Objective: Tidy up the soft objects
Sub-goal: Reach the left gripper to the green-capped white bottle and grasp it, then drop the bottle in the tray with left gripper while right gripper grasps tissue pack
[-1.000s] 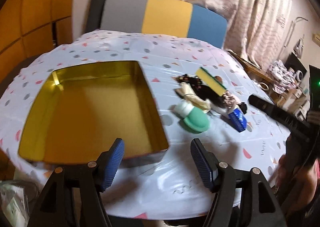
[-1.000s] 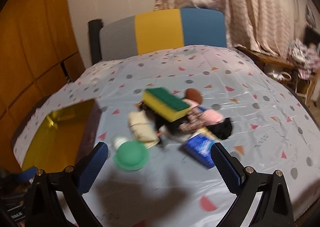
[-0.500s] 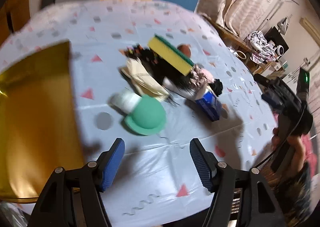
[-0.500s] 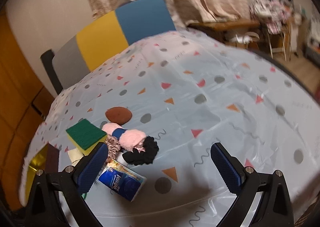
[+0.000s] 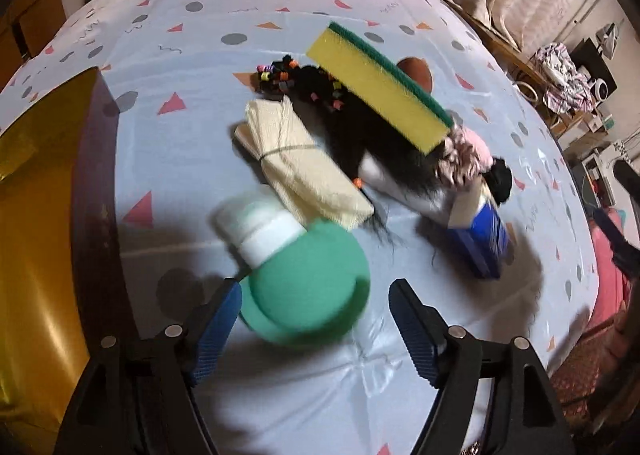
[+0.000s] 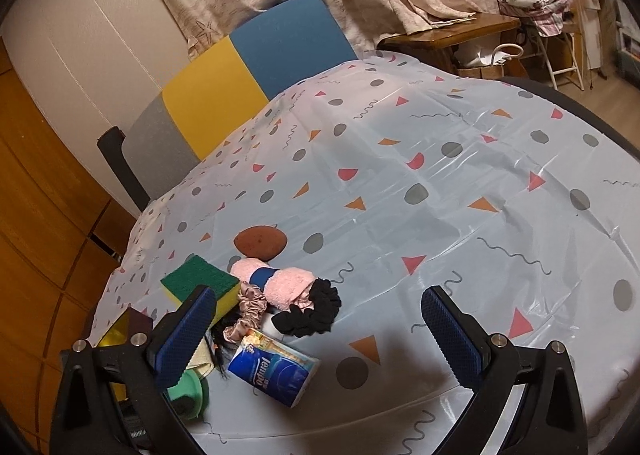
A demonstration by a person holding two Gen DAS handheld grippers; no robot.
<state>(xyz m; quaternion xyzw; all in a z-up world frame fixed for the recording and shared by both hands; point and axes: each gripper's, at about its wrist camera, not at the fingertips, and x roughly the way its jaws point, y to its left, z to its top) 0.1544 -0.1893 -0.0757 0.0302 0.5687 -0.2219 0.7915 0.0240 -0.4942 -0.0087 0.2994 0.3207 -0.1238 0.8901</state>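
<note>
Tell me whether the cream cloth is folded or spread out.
Folded. The cream cloth lies as a compact layered bundle with a thin band around its middle, beside the green round sponge.

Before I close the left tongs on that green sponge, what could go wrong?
The left tongs straddle the green sponge, but the white sponge touches it and may drag along. The cream cloth also overlaps its far edge. The gold box wall stands close on the left; a sideways lift could clip it.

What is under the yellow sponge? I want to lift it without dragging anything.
The sponge rests on a black hair bundle with coloured bands. Whatever lies beneath the hair is covered.
</note>
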